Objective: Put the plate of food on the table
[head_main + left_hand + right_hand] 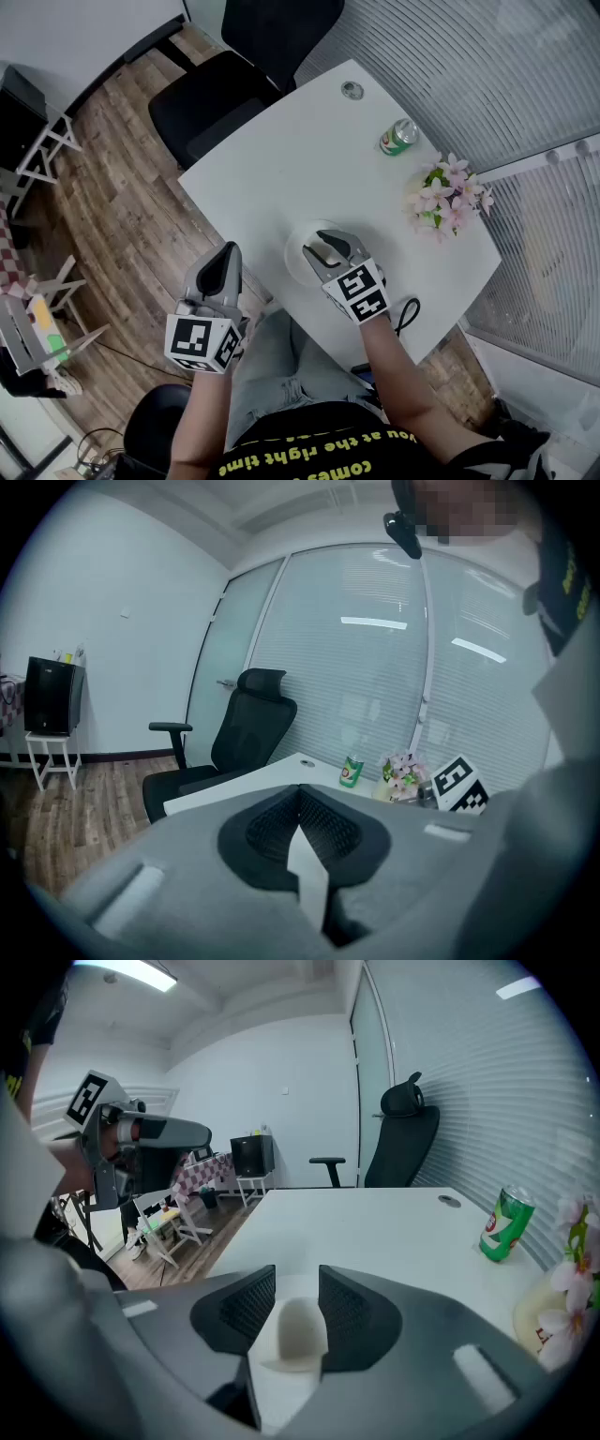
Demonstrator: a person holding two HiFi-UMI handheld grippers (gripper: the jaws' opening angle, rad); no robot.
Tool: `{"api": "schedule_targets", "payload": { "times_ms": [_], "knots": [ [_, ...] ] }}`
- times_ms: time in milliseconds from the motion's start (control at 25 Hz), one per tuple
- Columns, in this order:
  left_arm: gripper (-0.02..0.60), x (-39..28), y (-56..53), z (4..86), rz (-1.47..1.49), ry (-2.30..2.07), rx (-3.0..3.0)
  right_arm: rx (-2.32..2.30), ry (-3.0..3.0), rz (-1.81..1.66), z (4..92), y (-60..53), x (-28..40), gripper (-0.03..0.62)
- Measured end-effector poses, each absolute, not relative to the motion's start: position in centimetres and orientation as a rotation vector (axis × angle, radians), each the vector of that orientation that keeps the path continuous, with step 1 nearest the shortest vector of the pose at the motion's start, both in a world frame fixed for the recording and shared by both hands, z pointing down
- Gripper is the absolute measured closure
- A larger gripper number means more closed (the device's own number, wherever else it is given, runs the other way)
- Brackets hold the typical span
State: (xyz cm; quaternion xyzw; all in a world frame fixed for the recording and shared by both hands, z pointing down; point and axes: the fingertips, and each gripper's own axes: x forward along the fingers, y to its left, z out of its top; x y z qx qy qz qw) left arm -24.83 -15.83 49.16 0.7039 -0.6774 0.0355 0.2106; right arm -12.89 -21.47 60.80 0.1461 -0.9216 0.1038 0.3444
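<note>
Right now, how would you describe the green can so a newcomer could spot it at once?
Start at the white table beside the blinds. Near its far right edge, just beyond the pink flowers, stands a green drink can. It is the only green cylinder there; the plate nearer the person is white and flat.

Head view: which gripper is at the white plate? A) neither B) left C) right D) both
C: the right gripper sits over the plate near the table's edge closest to the person, while the left gripper is off the table, to the side.
</note>
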Motion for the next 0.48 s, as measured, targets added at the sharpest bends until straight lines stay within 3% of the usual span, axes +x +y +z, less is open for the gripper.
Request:
{"api": "schedule_targets", "payload": {
  "times_ms": [280, 480],
  "knots": [
    [0.581, -24.7, -15.8, 48.0, 0.095, -1.887, 1.98, 0.434, -2.453, 0.31, 58.4, -22.1, -12.6, 0.586],
    [0.581, -24.5, -15.6, 47.3, 0.089, -1.889, 2.0, 0.471, -2.489, 0.291, 56.2, -22.7, -12.4, 0.586]
  ]
}}
